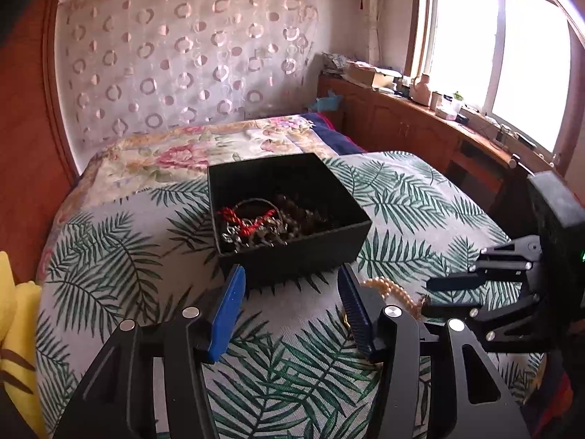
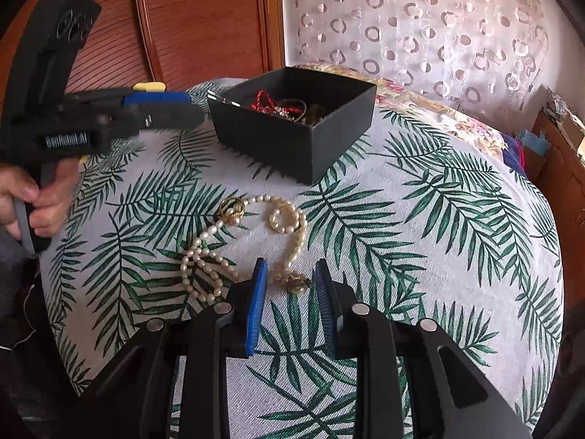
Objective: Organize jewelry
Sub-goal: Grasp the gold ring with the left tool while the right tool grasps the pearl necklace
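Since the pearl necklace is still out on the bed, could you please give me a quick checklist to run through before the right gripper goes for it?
1. Right gripper open: ok, nothing between its fingers.
2. Pearl necklace in reach: ok, its clasp end lies on the bedspread just ahead of the fingertips.
3. Necklace free to lift: cannot tell, it is looped over itself and a gold piece lies against it.
4. Black box ready: ok, open-topped and upright, with other jewelry already inside.
5. Left gripper out of the way: ok, open and empty, off to the left of the necklace near the box.
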{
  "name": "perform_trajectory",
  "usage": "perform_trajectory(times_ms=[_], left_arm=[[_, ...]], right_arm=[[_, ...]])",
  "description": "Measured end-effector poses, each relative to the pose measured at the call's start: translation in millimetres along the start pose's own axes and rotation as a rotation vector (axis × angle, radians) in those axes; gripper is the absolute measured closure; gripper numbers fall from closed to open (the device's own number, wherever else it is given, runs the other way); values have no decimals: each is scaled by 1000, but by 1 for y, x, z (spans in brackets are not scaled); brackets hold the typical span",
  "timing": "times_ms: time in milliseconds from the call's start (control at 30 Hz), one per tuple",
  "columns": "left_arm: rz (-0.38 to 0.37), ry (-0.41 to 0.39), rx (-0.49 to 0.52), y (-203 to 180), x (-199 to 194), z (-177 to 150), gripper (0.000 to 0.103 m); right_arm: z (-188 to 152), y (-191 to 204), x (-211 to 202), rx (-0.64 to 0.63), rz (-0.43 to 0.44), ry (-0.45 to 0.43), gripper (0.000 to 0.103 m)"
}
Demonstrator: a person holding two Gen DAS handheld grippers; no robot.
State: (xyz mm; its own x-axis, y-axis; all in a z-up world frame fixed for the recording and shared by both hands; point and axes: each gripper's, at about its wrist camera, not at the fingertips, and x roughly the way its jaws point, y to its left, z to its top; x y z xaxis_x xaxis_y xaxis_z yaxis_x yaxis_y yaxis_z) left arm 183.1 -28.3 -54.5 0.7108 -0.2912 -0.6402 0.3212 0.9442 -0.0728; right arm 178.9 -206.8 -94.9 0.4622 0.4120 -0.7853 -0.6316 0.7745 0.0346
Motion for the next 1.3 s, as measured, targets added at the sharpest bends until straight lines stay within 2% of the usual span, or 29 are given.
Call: perform_trajectory(times_ms=[200,400,600,667,800,1000,1300], left_arm=[[-15,-26,-3,-2,-20,-4,53],[-30,-9,11,-12,-25,-19,52],[-27,25,20,-13,-14,-29,52],[-28,41,14,-11,-9,-32,52],[-39,66,10,-12,-2,-37,52],[-66,102,15,-19,7,-42,52],[-99,145,50,-33,29,-34,52]], right_arm=[[-2,-2,-1,-5,-9,9,74],[-1,0,3,-28,-35,15,74],[-2,1,5,-39,-47,18,74],[-2,2,5,-45,-40,21,86],[-6,5,1,-65,-41,25,86],[-10,1,-11,-40,-45,-19,86],[-10,-5,-35,-22,-89,-71,86]])
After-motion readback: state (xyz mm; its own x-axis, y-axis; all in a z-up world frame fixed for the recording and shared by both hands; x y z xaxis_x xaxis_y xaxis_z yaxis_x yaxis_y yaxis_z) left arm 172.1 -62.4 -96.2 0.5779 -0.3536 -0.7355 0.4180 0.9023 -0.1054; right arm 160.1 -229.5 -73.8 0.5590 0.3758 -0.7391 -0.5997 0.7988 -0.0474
